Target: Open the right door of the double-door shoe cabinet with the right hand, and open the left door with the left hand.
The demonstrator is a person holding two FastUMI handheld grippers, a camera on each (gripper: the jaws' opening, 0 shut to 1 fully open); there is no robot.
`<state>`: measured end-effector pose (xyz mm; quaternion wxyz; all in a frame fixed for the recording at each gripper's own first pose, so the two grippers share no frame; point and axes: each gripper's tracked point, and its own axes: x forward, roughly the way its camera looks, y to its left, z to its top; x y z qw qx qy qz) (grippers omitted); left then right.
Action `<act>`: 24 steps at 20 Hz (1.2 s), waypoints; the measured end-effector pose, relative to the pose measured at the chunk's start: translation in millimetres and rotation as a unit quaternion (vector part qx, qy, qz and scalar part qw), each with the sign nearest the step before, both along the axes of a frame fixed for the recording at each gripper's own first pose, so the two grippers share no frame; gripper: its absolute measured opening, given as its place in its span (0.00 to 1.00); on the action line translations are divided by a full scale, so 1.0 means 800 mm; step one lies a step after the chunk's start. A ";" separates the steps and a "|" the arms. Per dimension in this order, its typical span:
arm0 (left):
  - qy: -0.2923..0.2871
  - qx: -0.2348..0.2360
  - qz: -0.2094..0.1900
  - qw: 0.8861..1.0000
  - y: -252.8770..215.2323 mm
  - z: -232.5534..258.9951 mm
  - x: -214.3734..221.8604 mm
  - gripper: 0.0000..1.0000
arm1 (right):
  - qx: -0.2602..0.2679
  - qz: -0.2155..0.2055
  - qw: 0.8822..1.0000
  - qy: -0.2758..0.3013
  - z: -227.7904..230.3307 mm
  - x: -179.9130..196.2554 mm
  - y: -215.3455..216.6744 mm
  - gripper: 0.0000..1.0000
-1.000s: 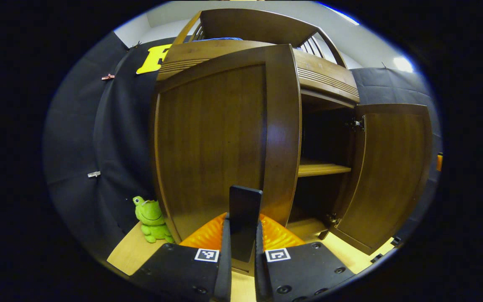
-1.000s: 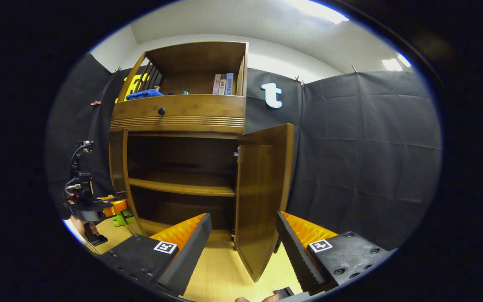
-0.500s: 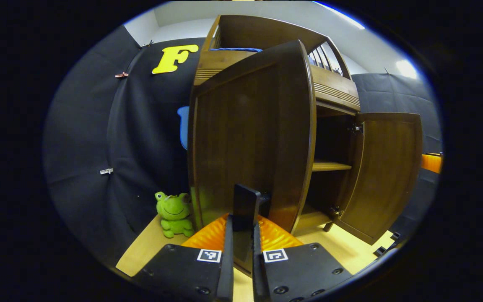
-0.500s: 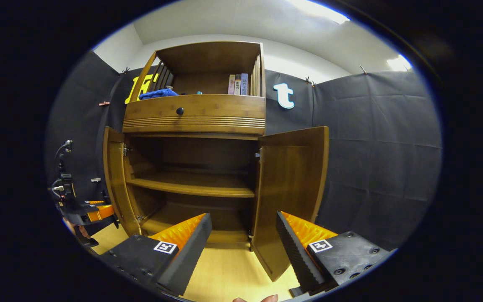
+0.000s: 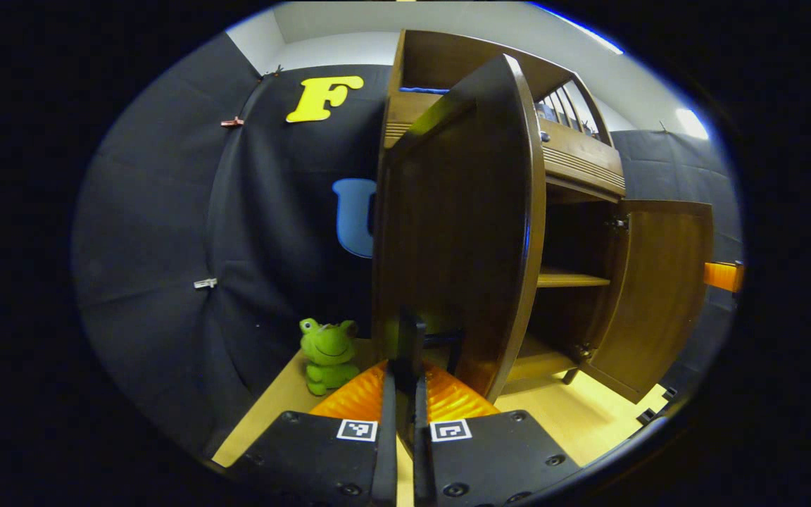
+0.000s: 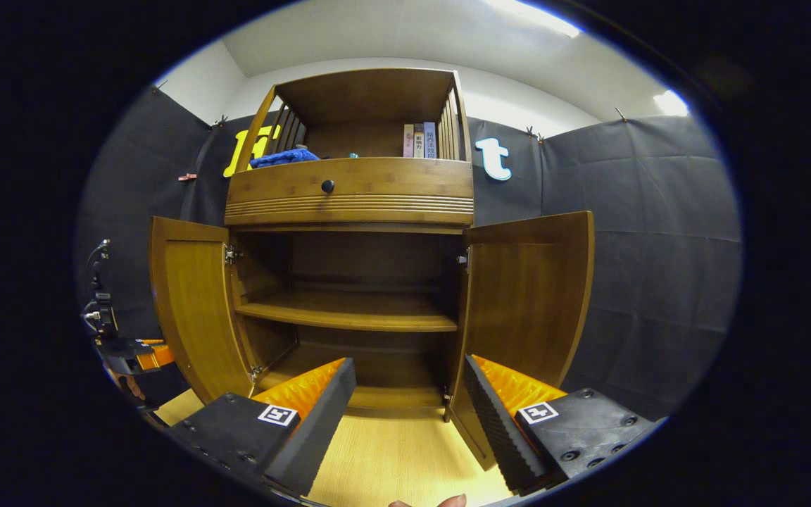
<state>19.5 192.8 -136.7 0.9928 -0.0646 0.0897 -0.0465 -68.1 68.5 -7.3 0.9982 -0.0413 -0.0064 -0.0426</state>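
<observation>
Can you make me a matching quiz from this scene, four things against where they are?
1 frog toy
2 books
3 blue cloth
4 knob

A on the drawer front
B top shelf, right side
C floor, beside the left door
D top shelf, left side

Pairs: 1-C, 2-B, 3-D, 4-A

Both cabinet doors point(image 6: 529, 296) wide open
</observation>
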 end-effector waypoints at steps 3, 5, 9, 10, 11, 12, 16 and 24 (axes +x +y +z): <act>-0.001 -0.019 0.001 1.000 0.024 0.000 -0.003 0.12 | -0.003 0.006 1.000 0.004 -0.005 0.000 0.009 0.98; -0.002 -0.026 0.009 1.000 0.043 0.000 -0.004 0.11 | -0.005 0.010 1.000 0.006 -0.004 -0.001 0.015 0.96; -0.008 -0.030 0.002 1.000 0.044 0.001 -0.012 0.10 | -0.008 0.014 1.000 0.008 -0.003 -0.001 0.021 0.98; -0.008 -0.026 0.005 1.000 0.045 0.001 -0.013 0.10 | -0.008 0.014 1.000 0.009 -0.003 -0.002 0.022 0.98; -0.009 -0.023 0.006 1.000 0.045 0.001 -0.015 0.10 | -0.007 0.015 1.000 0.009 -0.004 -0.002 0.023 0.96; -0.010 -0.021 0.007 1.000 0.044 0.001 -0.017 0.09 | -0.006 0.016 1.000 0.009 -0.004 -0.002 0.023 0.96; -0.016 -0.030 0.004 0.999 0.045 0.007 -0.027 0.08 | -0.011 0.017 1.000 0.009 -0.003 -0.004 0.025 0.96; -0.026 0.011 0.012 1.000 0.045 0.023 -0.060 0.39 | 0.014 0.026 0.999 0.016 -0.004 -0.002 0.027 0.98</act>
